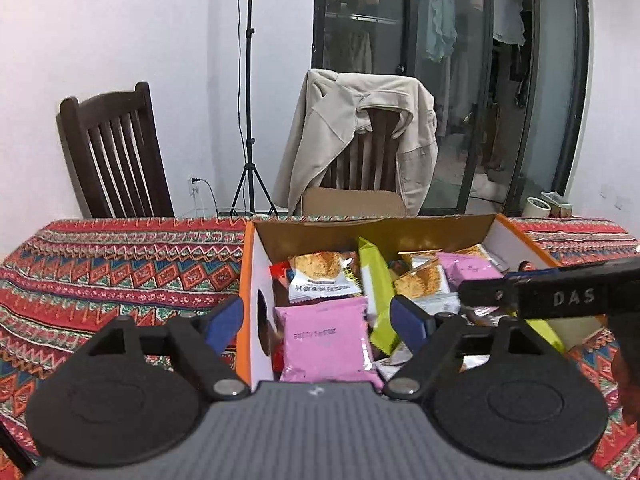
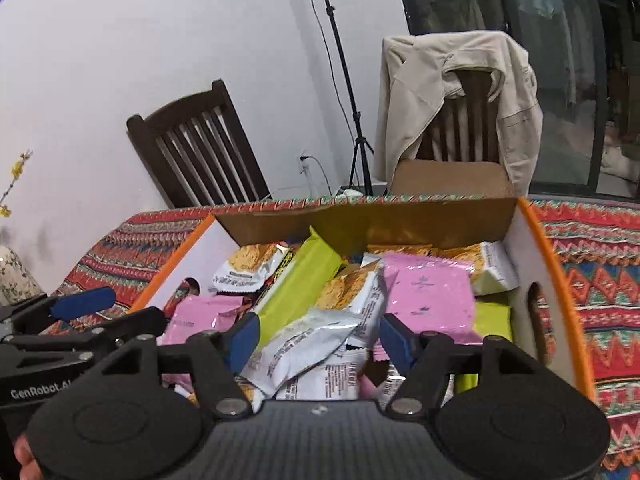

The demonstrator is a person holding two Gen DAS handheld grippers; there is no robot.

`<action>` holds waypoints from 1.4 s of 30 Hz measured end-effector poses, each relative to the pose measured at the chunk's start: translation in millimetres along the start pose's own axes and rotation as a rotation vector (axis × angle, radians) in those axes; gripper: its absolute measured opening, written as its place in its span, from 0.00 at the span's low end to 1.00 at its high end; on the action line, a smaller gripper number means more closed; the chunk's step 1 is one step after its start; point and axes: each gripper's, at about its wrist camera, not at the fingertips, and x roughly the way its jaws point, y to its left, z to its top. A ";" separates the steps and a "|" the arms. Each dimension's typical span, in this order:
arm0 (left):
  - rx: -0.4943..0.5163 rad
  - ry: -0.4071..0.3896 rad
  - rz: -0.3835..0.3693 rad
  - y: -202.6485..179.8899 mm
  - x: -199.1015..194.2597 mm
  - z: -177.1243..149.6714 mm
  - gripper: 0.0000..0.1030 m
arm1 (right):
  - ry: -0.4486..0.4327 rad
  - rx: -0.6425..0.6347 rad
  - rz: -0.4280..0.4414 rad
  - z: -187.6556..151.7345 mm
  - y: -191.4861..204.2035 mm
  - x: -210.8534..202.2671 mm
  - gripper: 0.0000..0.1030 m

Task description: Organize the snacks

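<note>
Right now snack packs (image 2: 428, 292) lie piled in cardboard box (image 1: 256, 280) on bright patterned tablecloth (image 1: 100, 276). Pink, green, white packs mixed up. Left gripper (image 1: 316, 322) open, straddling box wall, holding nothing. Right gripper (image 2: 316, 338) open over white pack (image 2: 304, 340), not squeezing it. Two dark chairs (image 1: 116, 156) behind table.

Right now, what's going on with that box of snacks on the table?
A person holds a gripper in each hand over an open cardboard box on a patterned tablecloth. The box is full of snack packets, pink, green and white ones. The left gripper and the right gripper both hang just above the pile with jaws apart, holding nothing. No packet is being lifted at this moment.
</note>
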 end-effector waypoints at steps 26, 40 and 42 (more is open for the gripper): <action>0.042 -0.192 0.039 -55.7 -272.5 -22.3 0.99 | -0.237 -0.170 -0.213 -78.6 4.7 -314.6 0.96; 0.031 -0.356 0.016 -61.8 -428.6 -162.7 1.00 | -0.403 -0.260 -0.191 -214.8 64.8 -433.0 1.00; 0.041 -0.374 0.040 -64.1 -446.9 -192.1 1.00 | -0.429 -0.287 -0.178 -239.7 74.5 -447.5 1.00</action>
